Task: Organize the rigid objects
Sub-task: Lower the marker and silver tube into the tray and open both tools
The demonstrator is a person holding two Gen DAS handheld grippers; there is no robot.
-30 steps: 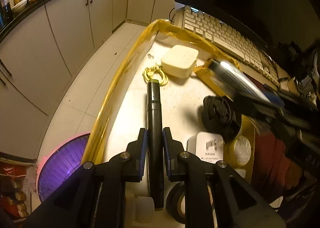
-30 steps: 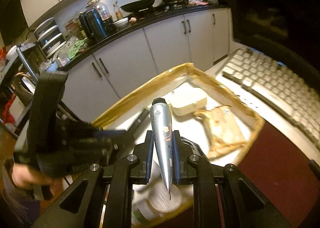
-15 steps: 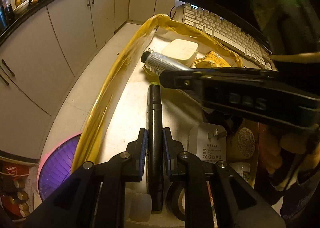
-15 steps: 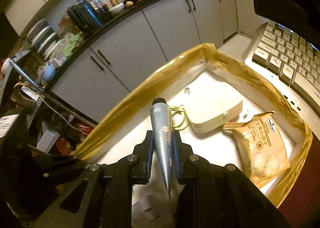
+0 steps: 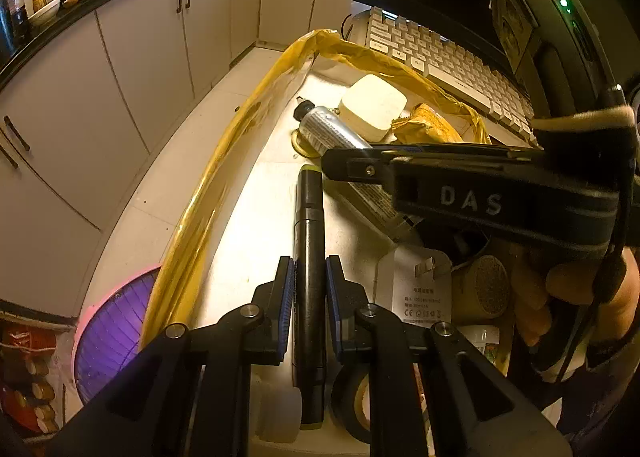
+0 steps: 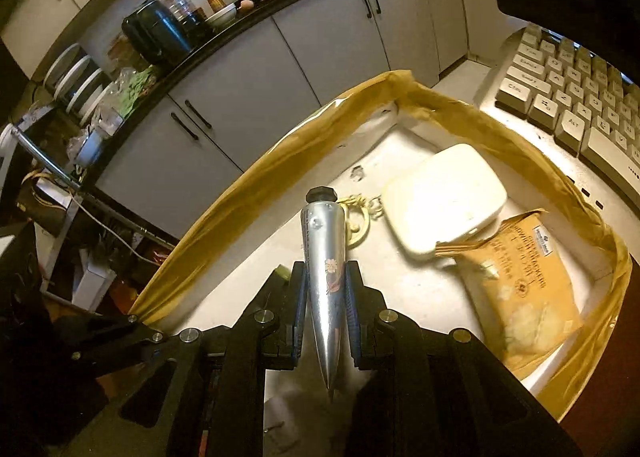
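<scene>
Kitchen cabinets (image 5: pixel 160 69) with dark handles stand behind the pale surface (image 5: pixel 260 217), which lies inside a tray rim of glossy yellow tape (image 5: pixel 224 161); a keyboard (image 6: pixel 572 105) is beside it. Left tongs (image 5: pixel 308 297) are clamped on a long black marker (image 5: pixel 309 241), matte and cylindrical. Right tongs (image 6: pixel 326 297) grip a silver metal tube (image 6: pixel 326 257) with black cap, above the surface near a cream rounded box (image 6: pixel 444 197) and what seems a cracker packet (image 6: pixel 528 285).

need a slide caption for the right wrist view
Right claw grips a silver tube over the yellow-rimmed tray, near a cream case and cracker packet.
</scene>
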